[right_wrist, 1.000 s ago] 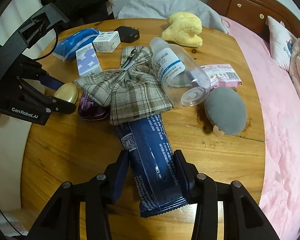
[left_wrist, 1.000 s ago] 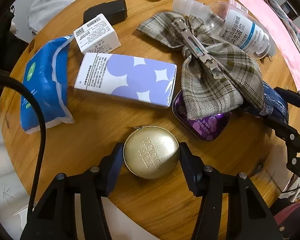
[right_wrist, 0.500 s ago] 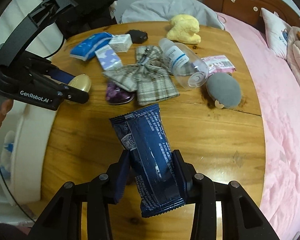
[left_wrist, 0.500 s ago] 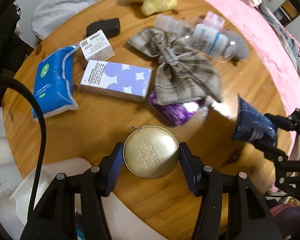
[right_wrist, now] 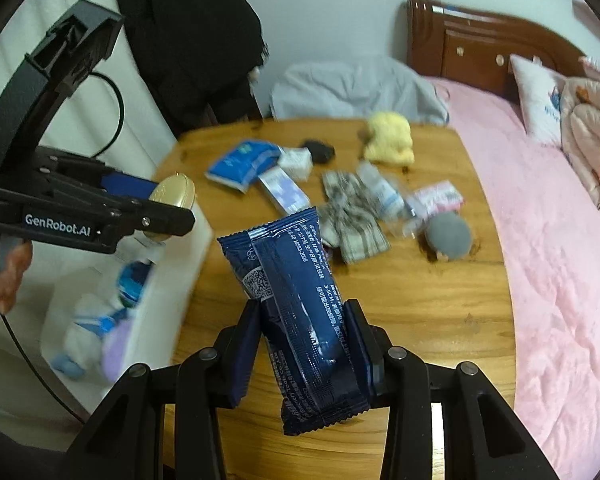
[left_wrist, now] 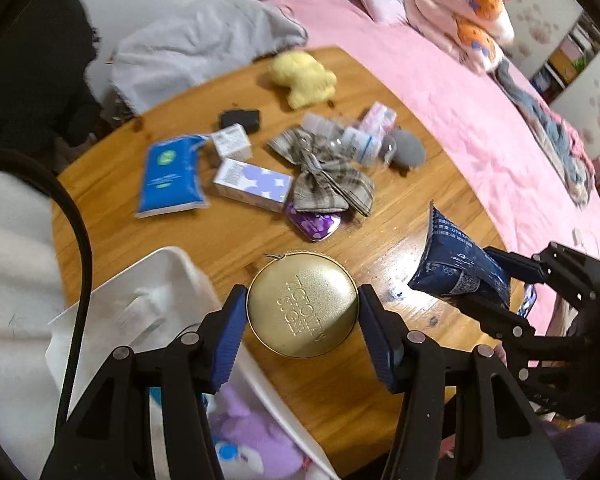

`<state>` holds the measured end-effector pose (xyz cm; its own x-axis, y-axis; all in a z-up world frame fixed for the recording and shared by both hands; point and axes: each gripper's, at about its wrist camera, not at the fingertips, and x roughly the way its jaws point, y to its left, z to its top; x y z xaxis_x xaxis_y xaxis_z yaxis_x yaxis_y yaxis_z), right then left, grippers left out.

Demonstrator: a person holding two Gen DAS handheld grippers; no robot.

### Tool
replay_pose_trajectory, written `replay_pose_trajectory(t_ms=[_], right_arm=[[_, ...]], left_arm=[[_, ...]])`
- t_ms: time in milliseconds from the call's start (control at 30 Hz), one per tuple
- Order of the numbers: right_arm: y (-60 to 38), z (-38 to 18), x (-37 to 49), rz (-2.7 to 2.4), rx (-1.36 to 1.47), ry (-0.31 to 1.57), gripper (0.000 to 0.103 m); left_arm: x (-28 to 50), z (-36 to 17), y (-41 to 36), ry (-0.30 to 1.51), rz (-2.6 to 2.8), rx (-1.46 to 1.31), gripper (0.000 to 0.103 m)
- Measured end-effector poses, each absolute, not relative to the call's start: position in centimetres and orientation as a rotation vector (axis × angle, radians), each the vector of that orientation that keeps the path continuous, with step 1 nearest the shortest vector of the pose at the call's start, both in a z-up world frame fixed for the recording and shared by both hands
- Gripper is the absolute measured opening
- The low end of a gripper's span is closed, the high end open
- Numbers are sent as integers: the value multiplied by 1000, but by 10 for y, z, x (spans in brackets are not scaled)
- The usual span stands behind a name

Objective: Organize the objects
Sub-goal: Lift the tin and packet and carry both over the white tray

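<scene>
Clutter (left_wrist: 300,168) on round wooden table (left_wrist: 236,236), bedside.

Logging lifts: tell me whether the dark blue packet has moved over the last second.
Yes. The dark blue packet, clamped in the right tongs, has risen off the wooden table, away from the plaid bow.

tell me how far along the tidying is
Done: a few soft toys already lie in the white bin. In hand: the left gripper holds the gold tin, the right gripper the dark blue packet, both lifted off the table. Left: the plaid bow, blue tissue pack, purple box and more.
</scene>
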<state>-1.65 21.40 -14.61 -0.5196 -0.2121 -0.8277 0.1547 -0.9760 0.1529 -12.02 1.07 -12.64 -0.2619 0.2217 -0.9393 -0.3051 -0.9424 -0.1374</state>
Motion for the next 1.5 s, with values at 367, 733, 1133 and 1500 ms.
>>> replay_pose_trajectory(t_ms=[367, 733, 1133, 1500], right_arm=[[151, -73, 4, -2633, 1187, -74, 42], [76, -55, 16, -2593, 1102, 58, 42], [17, -94, 19, -2414, 1245, 181, 42], [-14, -118, 20, -2312, 1332, 271, 43]], left_arm=[[-86, -73, -67, -123, 2508, -1621, 59], [-57, -65, -113, -298, 2656, -1585, 59], [-51, -101, -133, -325, 2669, -1698, 59], [-48, -132, -138, -381, 2634, -1790, 59]])
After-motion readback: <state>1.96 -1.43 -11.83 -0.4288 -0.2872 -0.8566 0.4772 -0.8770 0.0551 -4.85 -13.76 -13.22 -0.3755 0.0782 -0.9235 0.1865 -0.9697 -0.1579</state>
